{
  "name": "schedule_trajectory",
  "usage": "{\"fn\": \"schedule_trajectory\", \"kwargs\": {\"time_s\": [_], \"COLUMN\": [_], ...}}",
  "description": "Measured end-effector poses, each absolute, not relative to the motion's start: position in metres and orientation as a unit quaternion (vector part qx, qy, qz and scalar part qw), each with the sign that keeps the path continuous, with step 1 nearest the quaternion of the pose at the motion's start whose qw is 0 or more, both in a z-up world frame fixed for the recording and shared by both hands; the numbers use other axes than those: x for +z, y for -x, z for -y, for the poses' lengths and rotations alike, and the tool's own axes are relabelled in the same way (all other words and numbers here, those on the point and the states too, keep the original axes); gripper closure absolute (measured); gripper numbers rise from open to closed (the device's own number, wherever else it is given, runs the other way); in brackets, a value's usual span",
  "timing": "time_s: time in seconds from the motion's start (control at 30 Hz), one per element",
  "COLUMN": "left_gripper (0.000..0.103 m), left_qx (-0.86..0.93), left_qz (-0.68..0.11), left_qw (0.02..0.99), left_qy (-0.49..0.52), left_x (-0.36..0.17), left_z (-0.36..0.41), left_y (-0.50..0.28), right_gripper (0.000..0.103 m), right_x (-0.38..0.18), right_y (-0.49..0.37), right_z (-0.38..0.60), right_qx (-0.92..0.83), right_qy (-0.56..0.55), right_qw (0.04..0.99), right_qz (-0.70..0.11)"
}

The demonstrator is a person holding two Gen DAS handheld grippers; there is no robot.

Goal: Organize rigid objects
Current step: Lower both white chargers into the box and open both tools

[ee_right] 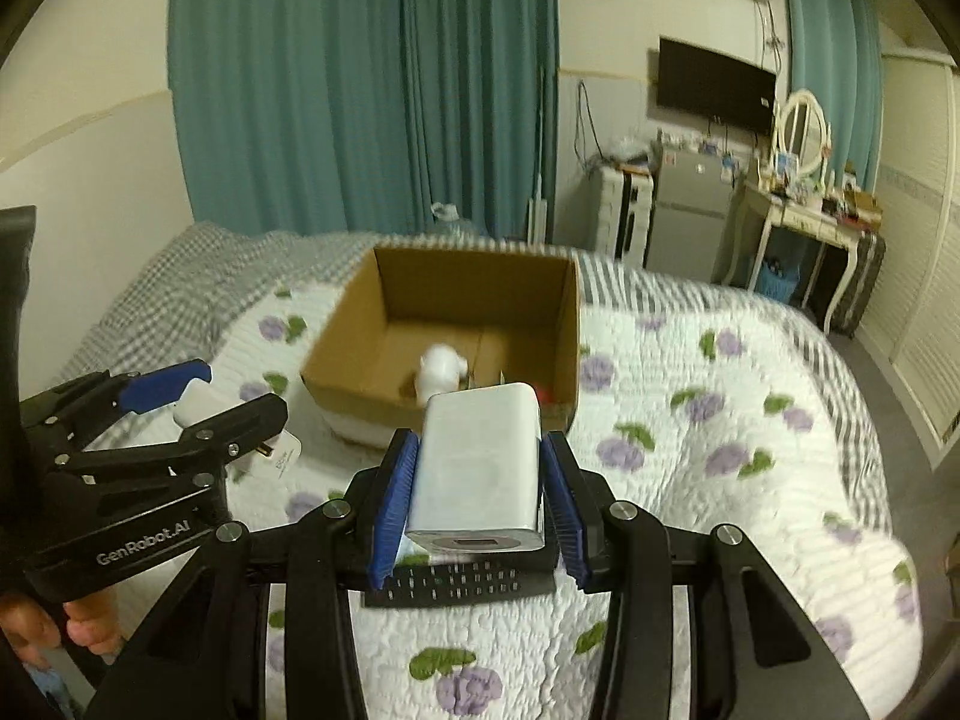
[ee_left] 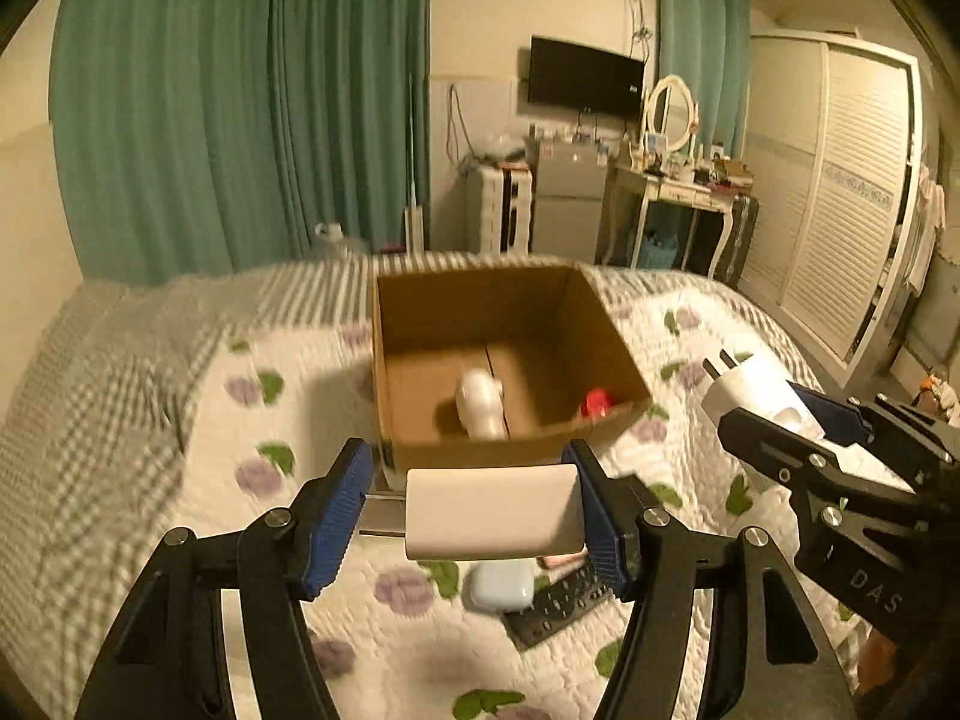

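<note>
- Showing two white plug blocks, each carried in its own gripper above a quilted bed (ee_right: 720, 420); both grippers point towards an open cardboard box (ee_left: 420, 324) beyond their fingertips.
- White adapter (ee_left: 492, 510): a rounded block lying crosswise between the fingers of the left gripper (ee_left: 465, 498); its right end sits against the right blue pad (ee_left: 600, 516); two thin metal strips (ee_left: 384, 516) bridge the gap from its left end to the left pad; the fingers are clamped on it, and it hangs clear of the quilt.
- White charger (ee_right: 480, 462): held lengthwise between the fingers of the right gripper (ee_right: 480, 450), both blue pads pressed on its flanks; a port in its near end faces the camera; in the left wrist view its two prongs (ee_left: 720, 360) project past the fingertips.
- Box contents: a white bottle-like item (ee_left: 480, 402) on the floor straight ahead of the left fingers; a small red item (ee_left: 597, 403) in the near right corner; both too blurred to identify.
- Below the fingers, on the quilt: a black remote control (ee_right: 462, 585) under the right gripper's pads; a pale blue case (ee_left: 504, 585) just beside it; a pink item (ee_left: 561, 558) partly hidden by the left gripper's right finger.
- Lower left of the right wrist view: a person's fingers (ee_right: 84, 630) under the left gripper's body.
</note>
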State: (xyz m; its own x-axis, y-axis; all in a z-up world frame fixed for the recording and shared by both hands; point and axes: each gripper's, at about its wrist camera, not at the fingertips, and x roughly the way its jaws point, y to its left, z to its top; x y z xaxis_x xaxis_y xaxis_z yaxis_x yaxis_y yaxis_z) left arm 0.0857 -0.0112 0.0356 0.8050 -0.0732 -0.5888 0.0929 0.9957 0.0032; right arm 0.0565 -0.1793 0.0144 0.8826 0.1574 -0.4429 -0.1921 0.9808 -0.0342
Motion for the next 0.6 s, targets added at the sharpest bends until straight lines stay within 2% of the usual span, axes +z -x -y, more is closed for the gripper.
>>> {"fn": "schedule_trajectory", "kwargs": {"time_s": [0.3, 0.6], "left_gripper": [0.037, 0.037], "left_qx": [-0.045, -0.031], "left_qz": [-0.263, -0.274], "left_qw": [0.963, 0.96], "left_qy": [-0.034, -0.044], "left_x": [0.082, 0.066], "left_z": [0.02, 0.021], "left_y": [-0.123, -0.209], "right_gripper": [0.061, 0.061], "right_x": [0.064, 0.076], "right_y": [-0.085, -0.17], "right_z": [0.176, 0.174], "right_qx": [0.104, 0.122], "right_qy": [0.05, 0.051], "right_qw": [0.975, 0.972], "right_qz": [-0.188, -0.192]}}
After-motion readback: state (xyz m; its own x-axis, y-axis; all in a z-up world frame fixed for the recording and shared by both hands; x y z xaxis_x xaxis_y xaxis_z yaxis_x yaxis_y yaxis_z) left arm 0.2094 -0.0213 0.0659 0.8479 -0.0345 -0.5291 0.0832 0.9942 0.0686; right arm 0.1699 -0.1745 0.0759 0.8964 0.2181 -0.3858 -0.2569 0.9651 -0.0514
